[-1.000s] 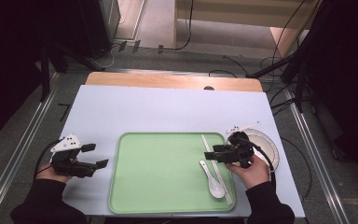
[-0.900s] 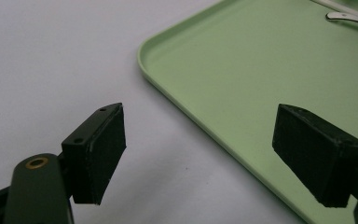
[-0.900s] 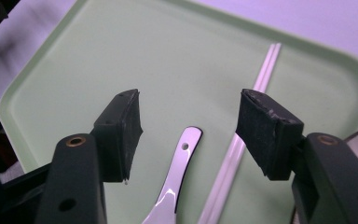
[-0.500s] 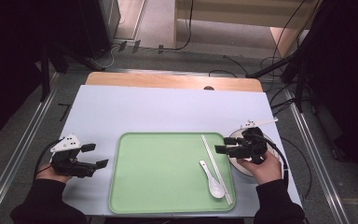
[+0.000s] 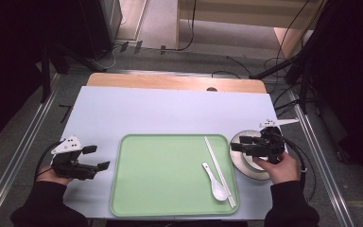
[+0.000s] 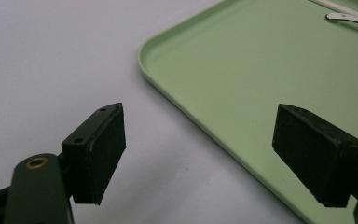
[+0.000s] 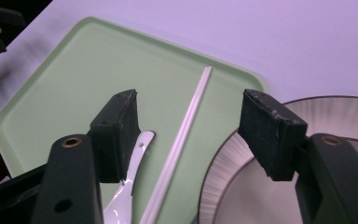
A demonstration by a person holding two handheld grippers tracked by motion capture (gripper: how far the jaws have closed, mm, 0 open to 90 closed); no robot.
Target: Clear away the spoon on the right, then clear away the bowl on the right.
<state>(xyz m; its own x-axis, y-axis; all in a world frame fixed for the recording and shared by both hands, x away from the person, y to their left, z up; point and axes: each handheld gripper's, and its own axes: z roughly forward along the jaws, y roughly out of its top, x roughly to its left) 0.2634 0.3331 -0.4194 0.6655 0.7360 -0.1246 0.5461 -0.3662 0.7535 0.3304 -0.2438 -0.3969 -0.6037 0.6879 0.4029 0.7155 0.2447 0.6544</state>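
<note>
Right gripper view: right gripper (image 7: 189,135) fingers wide, empty, above white ridged plate (image 7: 242,163) beside green tray (image 7: 74,88).

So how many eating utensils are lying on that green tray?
2 kinds: a white spoon near the tray's right front corner, and white chopsticks beside it, lying together so the pair reads as one strip.

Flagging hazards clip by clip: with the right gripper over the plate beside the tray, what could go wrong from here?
The right gripper hangs open over the plate, whose rim sits close to the tray; a low grab might slip off the rim or shove the plate into the tray. That knock could jostle the chopsticks and spoon.
</note>
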